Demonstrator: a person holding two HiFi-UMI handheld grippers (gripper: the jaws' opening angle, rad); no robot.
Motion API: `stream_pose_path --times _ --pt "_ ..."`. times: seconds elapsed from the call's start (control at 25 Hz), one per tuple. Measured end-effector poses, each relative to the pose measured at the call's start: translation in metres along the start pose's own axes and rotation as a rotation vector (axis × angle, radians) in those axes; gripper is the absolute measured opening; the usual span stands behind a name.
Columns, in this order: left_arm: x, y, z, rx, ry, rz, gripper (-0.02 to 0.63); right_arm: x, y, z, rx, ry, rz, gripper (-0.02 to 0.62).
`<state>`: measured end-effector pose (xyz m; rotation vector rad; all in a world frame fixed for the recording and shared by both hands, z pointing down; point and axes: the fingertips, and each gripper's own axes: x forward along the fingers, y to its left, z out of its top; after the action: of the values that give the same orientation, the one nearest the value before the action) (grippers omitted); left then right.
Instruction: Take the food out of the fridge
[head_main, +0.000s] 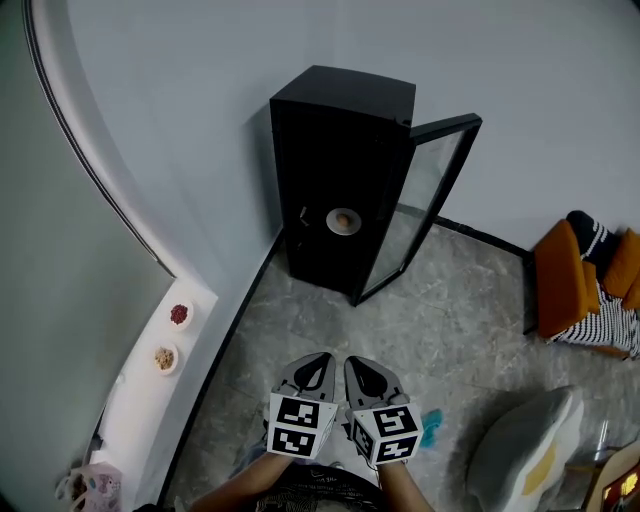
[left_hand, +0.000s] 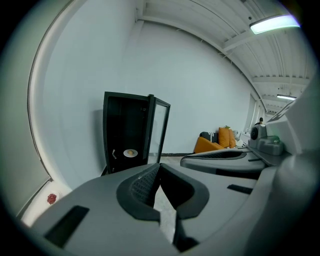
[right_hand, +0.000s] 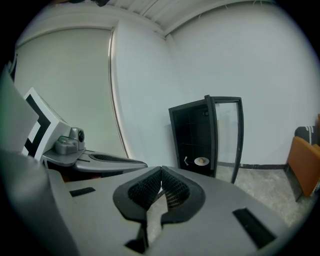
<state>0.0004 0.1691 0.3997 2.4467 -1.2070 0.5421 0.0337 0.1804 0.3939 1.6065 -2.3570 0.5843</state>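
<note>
A black fridge (head_main: 335, 180) stands against the white wall, and its glass door (head_main: 425, 200) hangs open to the right. Inside, on a low shelf, a white plate with a round piece of food (head_main: 343, 221) shows; the same plate of food (left_hand: 130, 153) (right_hand: 201, 161) appears in both gripper views. My left gripper (head_main: 322, 362) and right gripper (head_main: 352, 365) hang side by side over the floor, well short of the fridge. Both are shut with nothing between the jaws, and their tips (left_hand: 159, 166) (right_hand: 161, 170) point toward the fridge.
A white ledge along the left wall holds two small bowls of food (head_main: 179, 314) (head_main: 164, 357). Orange cushions and striped cloth (head_main: 590, 280) lie at the right, and a pale beanbag (head_main: 525, 445) sits at the lower right. A teal scrap (head_main: 431, 427) lies on the stone floor.
</note>
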Motion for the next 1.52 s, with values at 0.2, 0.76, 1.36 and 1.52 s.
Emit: stream_pose_path --times 0.2,0.76,1.36,1.52 --pt "0.016 0.032 0.021 -0.004 0.000 -0.031 0.014 0.036 0.001 0.020 0.006 0.012 -0.025 0.020" --pt "0.054 0.117 0.064 -0.029 -0.006 -0.090 0.013 0.128 0.015 0.063 -0.001 0.028 -0.058 0.020" --pt "0.117 0.136 0.088 -0.022 0.010 -0.117 0.014 0.173 -0.031 0.089 0.017 0.002 -0.098 0.020" --pt "0.143 0.137 0.098 -0.030 0.013 -0.111 0.014 0.187 -0.053 0.097 0.013 0.003 -0.097 0.020"
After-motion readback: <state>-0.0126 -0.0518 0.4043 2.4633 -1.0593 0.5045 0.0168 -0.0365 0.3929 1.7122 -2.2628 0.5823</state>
